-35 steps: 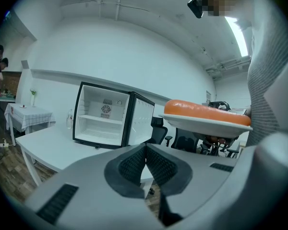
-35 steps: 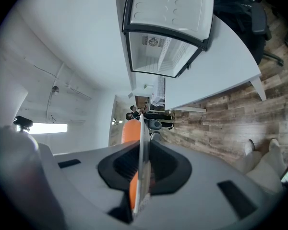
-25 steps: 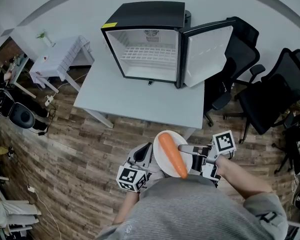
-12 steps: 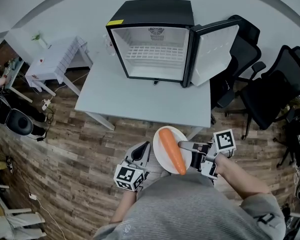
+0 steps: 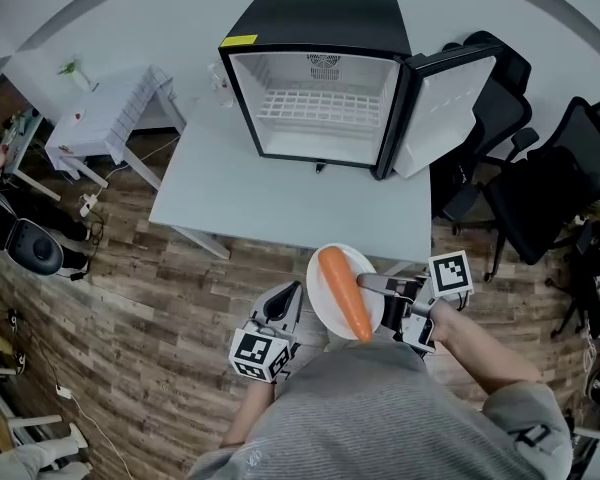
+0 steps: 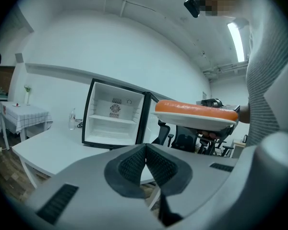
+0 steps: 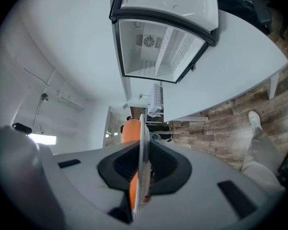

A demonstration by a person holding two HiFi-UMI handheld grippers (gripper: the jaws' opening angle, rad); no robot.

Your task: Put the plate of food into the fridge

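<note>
Fridge (image 5: 315,23) nearer, carrot (image 5: 345,293) hiding plate (image 5: 323,303) centre

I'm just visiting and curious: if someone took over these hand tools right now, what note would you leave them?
Right gripper: shut on the rim of the white plate; a carrot lies on it, held over the floor, short of the table.
Left gripper: shut, empty, beside the plate.
Mini fridge: on the table, door open.
Done: plate picked up. Left: carry it to the fridge, set it inside, let go.
</note>
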